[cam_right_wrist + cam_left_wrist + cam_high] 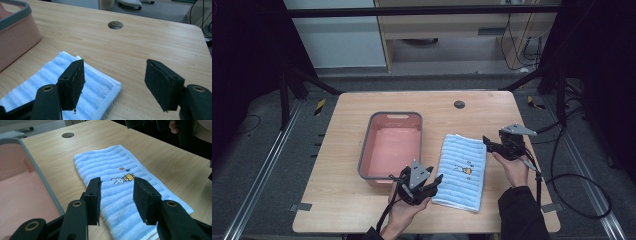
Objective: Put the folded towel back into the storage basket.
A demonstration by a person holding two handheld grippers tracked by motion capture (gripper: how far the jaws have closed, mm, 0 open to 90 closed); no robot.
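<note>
Hovering over towel [461, 171]: left gripper [428, 188] and right gripper [493, 145] both apart, empty. Risk: pinching top fold only, towel unfolding; basin [393, 145] near.

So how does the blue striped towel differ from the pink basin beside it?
The blue striped towel is soft cloth lying flat and folded, with a small cartoon rabbit print; the pink basin is a rigid, deep tub with a grey rim and nothing visible inside. The towel lies between the left gripper and right gripper, while the basin sits off to their left. Both rest on the wooden table.
</note>
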